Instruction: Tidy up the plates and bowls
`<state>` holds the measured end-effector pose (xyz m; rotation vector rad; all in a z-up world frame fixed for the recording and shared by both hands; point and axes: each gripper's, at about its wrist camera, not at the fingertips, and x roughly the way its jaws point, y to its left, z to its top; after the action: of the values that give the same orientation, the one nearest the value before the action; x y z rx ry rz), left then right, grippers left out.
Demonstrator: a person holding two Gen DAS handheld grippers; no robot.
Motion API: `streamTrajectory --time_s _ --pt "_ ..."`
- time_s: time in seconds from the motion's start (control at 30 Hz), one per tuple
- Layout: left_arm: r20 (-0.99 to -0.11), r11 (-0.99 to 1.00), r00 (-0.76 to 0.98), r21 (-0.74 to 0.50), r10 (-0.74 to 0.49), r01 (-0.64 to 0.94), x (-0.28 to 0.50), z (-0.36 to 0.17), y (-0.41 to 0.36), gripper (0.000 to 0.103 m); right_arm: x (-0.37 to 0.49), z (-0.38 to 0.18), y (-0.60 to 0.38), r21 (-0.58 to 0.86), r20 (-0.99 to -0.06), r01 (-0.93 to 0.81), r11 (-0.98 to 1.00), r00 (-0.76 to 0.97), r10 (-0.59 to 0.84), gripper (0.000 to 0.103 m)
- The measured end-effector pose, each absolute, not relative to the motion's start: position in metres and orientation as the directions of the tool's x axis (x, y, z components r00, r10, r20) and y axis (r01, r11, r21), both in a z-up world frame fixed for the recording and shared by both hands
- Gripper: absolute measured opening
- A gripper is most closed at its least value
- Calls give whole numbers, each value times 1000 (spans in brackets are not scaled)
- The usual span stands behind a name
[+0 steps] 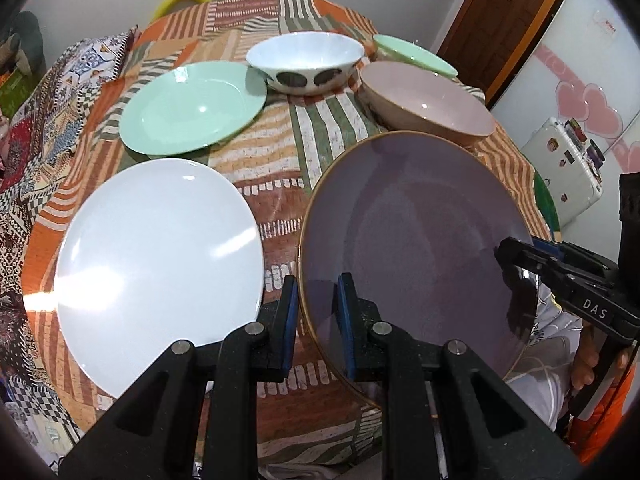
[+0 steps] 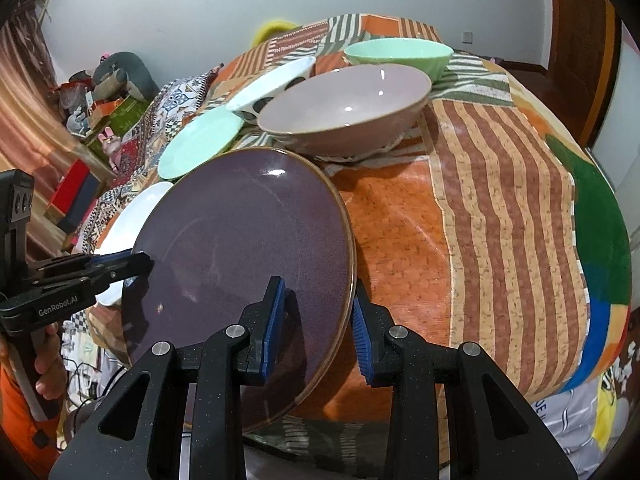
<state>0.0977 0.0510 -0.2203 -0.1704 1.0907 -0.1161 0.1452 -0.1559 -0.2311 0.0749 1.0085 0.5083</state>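
Hand-held grippers (image 1: 318,312) (image 2: 320,320) clamp purple plate's (image 1: 420,232) rim.

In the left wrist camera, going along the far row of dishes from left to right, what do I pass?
Mint green plate → white bowl with dark spots → pink bowl. The mint green bowl sits behind the pink one and overlaps it, so I leave it out of the order.

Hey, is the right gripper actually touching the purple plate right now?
Touching. In the right wrist view the right gripper has its two blue pads on either side of the purple plate, closed on its gold rim.
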Motion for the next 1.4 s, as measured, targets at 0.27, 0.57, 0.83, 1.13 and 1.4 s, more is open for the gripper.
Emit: streamTrajectory --time_s 0.27,0.57,0.83,1.13,1.4 --pt "-884 982 434 -190 -176 9 113 -231 47 19 153 -241 -161 299 -808 -344 890 404 428 29" --pt "-888 980 424 -198 -175 -11 124 -240 48 19 156 -242 -160 298 -810 -340 892 404 425 30" --pt "-885 976 426 -215 -189 -15 126 -244 51 19 157 -241 -158 306 -814 -337 890 392 428 32" --pt "-834 978 525 -206 -173 -5 107 -205 57 19 147 -211 -169 289 -772 -354 890 464 435 34" --pt "-738 983 658 -180 -149 21 78 -151 58 24 133 -176 -172 281 -699 -385 879 545 462 42"
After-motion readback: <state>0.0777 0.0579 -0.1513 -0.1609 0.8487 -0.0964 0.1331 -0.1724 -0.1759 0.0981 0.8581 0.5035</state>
